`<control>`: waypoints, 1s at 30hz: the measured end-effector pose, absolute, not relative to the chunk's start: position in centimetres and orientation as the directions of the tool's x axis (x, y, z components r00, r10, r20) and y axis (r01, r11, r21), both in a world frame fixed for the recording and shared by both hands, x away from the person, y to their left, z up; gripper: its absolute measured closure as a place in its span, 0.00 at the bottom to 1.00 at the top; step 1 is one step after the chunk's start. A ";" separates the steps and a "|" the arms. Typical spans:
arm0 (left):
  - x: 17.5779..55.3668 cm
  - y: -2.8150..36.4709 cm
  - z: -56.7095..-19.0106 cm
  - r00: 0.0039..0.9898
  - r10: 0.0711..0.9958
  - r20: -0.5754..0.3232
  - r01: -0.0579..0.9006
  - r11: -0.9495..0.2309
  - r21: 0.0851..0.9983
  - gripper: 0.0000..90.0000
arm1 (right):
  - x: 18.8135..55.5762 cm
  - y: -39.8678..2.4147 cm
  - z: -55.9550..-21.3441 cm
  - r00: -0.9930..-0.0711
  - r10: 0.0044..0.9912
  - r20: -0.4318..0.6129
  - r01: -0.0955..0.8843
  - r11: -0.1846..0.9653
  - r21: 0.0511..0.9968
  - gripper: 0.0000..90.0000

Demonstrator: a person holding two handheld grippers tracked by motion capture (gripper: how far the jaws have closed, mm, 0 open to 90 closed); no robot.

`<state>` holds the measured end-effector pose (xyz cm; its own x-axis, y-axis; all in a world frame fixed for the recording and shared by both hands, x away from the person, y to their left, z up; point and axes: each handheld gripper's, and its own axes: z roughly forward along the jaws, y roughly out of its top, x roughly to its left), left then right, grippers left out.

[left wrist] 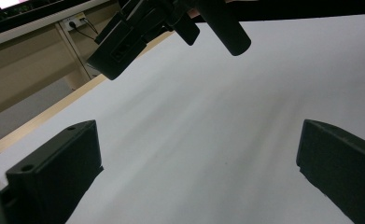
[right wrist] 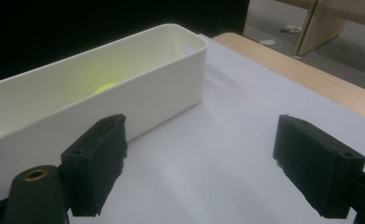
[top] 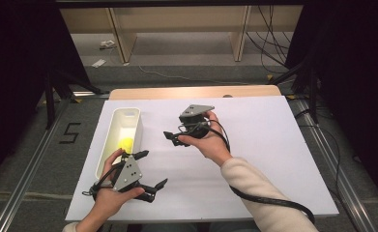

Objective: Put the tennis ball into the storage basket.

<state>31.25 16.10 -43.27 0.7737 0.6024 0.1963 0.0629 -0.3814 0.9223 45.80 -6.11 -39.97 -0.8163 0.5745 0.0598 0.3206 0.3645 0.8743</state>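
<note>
— Yellow is what to look for: a small yellow ball point(top: 125, 143), or so it seems, since only a glow and a rounded top show over the wall, lies inside the white bin point(top: 136, 129) at the table's left, somewhere about the middle of its length.

— Which gripper is nearer to it?

— By the high view, the left gripper point(top: 149, 169) sits just beside the bin's near end, held low by the person's hand, jaws spread wide with nothing between them. Its own camera looks away across the white sheet point(left wrist: 217, 140), toward the other gripper.

— And the right one?

— The right gripper point(top: 171, 138) hovers over the middle of the sheet, to the right of the bin, with its tips turned toward the bin. Its jaws stand wide apart and empty too. In its own view the bin point(right wrist: 124, 88) lies ahead and to the left, long side facing, and the ball point(right wrist: 106, 87) peeks just over the rim.

— So what does a pick turn on?

— The bin's long axis runs away from the person, and its walls are tall. I judge either gripper would have to come down from above the rim; the right one already faces the ball.
</note>
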 end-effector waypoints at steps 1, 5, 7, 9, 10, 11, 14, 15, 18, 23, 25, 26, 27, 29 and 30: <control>31.2 16.1 -43.3 0.774 0.602 0.196 0.063 -0.381 0.922 0.00 | 45.8 -6.2 -40.0 -0.815 0.576 0.062 0.322 0.362 0.875 0.20; 31.3 16.1 -43.3 0.774 0.602 0.197 0.063 -0.382 0.922 0.00 | 45.6 -6.7 -40.0 -0.813 0.579 0.061 0.323 0.362 0.875 0.20; 31.2 16.1 -43.3 0.773 0.606 0.187 0.074 -0.378 0.923 0.00 | 45.5 -7.0 -40.0 -0.811 0.581 0.059 0.322 0.360 0.876 0.20; 31.1 16.1 -43.3 0.774 0.607 0.177 0.082 -0.374 0.924 0.00 | 45.4 -7.2 -40.0 -0.810 0.583 0.059 0.322 0.359 0.876 0.20; 31.1 16.1 -43.4 0.776 0.607 0.173 0.085 -0.372 0.924 0.00 | 45.4 -7.3 -40.0 -0.809 0.584 0.061 0.324 0.358 0.876 0.20; 31.2 16.1 -43.3 0.776 0.605 0.178 0.080 -0.374 0.924 0.00 | 45.4 -7.4 -40.1 -0.809 0.585 0.059 0.323 0.359 0.876 0.20; 31.2 16.1 -43.3 0.777 0.603 0.180 0.076 -0.374 0.924 0.00 | 45.3 -7.8 -40.1 -0.806 0.589 0.058 0.324 0.357 0.876 0.20; 31.2 16.1 -43.3 0.778 0.602 0.181 0.075 -0.375 0.924 0.00 | 45.2 -7.9 -40.1 -0.806 0.590 0.059 0.325 0.356 0.876 0.20; 31.2 16.1 -43.3 0.780 0.601 0.177 0.077 -0.373 0.925 0.00 | 45.1 -8.3 -40.2 -0.802 0.594 0.063 0.330 0.353 0.875 0.20; 31.1 16.0 -43.4 0.783 0.598 0.171 0.079 -0.369 0.926 0.00 | 45.0 -8.9 -40.3 -0.797 0.601 0.065 0.334 0.348 0.876 0.20; 31.2 16.0 -43.3 0.782 0.599 0.174 0.077 -0.370 0.926 0.00 | 45.0 -9.2 -40.4 -0.797 0.601 0.063 0.333 0.350 0.875 0.20; 31.2 16.0 -43.3 0.781 0.599 0.176 0.076 -0.371 0.925 0.00 | 44.9 -9.3 -40.4 -0.796 0.603 0.061 0.332 0.351 0.876 0.20; 31.2 16.0 -43.3 0.781 0.599 0.176 0.076 -0.371 0.926 0.00 | 44.9 -9.4 -40.5 -0.794 0.604 0.060 0.332 0.349 0.876 0.20; 31.2 16.1 -43.3 0.780 0.600 0.178 0.074 -0.371 0.925 0.00 | 44.8 -9.7 -40.5 -0.791 0.609 0.062 0.335 0.346 0.876 0.20; 31.2 16.1 -43.3 0.778 0.602 0.179 0.074 -0.371 0.926 0.00 | 44.8 -9.8 -40.6 -0.791 0.608 0.066 0.338 0.345 0.876 0.20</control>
<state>31.19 16.07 -43.32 0.7784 0.6016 0.1793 0.0736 -0.3711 0.9257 44.81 -9.83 -40.56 -0.7910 0.6083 0.0656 0.3376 0.3447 0.8759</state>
